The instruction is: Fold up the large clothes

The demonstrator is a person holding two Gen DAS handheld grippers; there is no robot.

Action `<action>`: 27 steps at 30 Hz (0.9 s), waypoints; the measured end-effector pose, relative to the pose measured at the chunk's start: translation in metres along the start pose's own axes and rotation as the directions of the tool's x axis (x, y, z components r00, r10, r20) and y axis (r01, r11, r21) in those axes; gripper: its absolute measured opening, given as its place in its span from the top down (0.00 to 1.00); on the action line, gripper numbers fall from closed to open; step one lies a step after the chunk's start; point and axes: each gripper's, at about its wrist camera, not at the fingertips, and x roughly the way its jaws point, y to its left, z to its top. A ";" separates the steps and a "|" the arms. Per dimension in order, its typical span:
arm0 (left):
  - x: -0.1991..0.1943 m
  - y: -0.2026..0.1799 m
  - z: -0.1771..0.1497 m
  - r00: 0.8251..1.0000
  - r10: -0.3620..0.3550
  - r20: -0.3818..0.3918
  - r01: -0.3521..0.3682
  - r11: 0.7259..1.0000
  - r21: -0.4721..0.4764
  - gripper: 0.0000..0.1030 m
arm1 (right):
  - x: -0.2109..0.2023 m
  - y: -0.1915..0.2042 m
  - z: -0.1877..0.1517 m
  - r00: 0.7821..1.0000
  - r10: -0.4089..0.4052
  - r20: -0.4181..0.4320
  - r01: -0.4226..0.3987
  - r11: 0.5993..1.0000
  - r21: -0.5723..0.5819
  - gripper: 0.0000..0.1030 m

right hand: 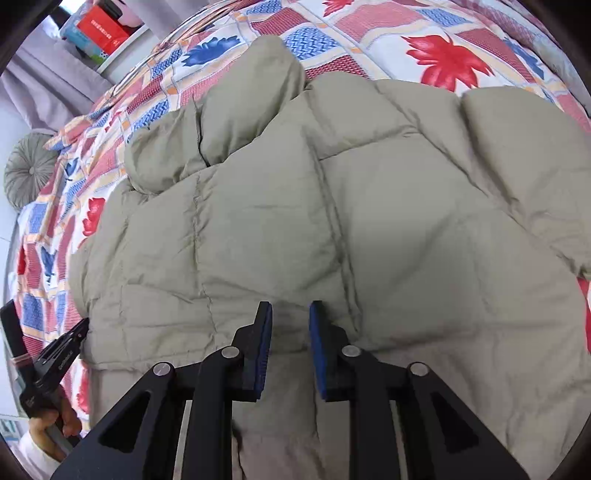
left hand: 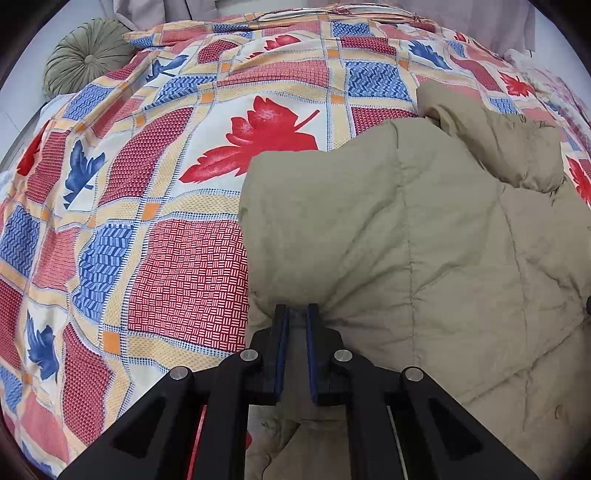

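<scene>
Patchwork bedspread (left hand: 155,258) w/ red and blue leaf squares covers the whole bed; plenty of bare quilt shows to the left of the olive puffer jacket (left hand: 424,240) in the left wrist view, running up to a round green cushion (left hand: 86,55) at the far corner by grey curtains (left hand: 177,13). Jacket lies flat on the bed, quilted panels up, its near-left corner rounded and puffed, left edge running straight away from the camera.

Left hand-held gripper (left hand: 296,308) is clenched on the jacket's near hem, close to that left corner; fabric bunches and creases radiate from the pinch, pads nearly meeting w/ cloth between.

Right hand-held gripper (right hand: 290,306) sits over the jacket's middle near the hem, jaws parted, blue pads apart, tips touching or just above the fabric; can't tell which. Nothing held.

In the right wrist view the jacket fills most of the bed width; a folded sleeve or collar lump sits at its far-left edge. Bedspread shows beyond the far edge and along the left. Shelf w/ a red box (right hand: 103,31) stands past the bed, top left.
</scene>
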 end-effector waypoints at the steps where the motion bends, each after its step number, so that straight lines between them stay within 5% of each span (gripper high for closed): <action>1: -0.005 0.001 0.001 1.000 0.000 0.003 0.000 1.000 -0.007 0.89 | -0.007 -0.004 -0.001 1.000 0.008 0.002 -0.008 1.000 0.013 0.76; 5: -0.029 -0.007 -0.004 1.000 -0.004 0.012 0.004 1.000 -0.011 0.89 | -0.035 -0.029 -0.013 0.998 0.055 0.024 -0.057 0.994 0.088 0.57; 12: -0.060 -0.053 -0.026 0.997 -0.081 -0.015 0.081 0.997 0.005 0.89 | -0.066 -0.073 -0.041 0.997 0.073 -0.005 -0.071 0.979 0.193 0.51; 23: -0.081 -0.167 -0.062 0.967 -0.236 -0.098 0.244 0.966 0.080 0.89 | -0.109 -0.154 -0.079 0.998 0.050 0.033 -0.059 0.933 0.355 0.41; 24: -0.082 -0.174 -0.065 0.963 -0.248 -0.105 0.257 0.963 0.081 0.82 | -0.112 -0.160 -0.080 0.998 0.051 0.038 -0.061 0.929 0.365 0.41; 25: -0.083 -0.182 -0.066 0.960 -0.257 -0.112 0.266 0.960 0.083 0.29 | -0.115 -0.168 -0.082 0.998 0.049 0.044 -0.062 0.924 0.377 0.41; 26: -0.084 -0.188 -0.067 0.963 -0.248 -0.107 0.257 0.963 0.079 0.03 | -0.119 -0.176 -0.083 0.997 0.047 0.053 -0.064 0.920 0.387 0.37; 27: -0.090 -0.195 -0.068 0.969 -0.238 -0.067 0.243 0.967 0.077 0.01 | -0.122 -0.182 -0.084 0.997 0.047 0.061 -0.067 0.917 0.394 0.34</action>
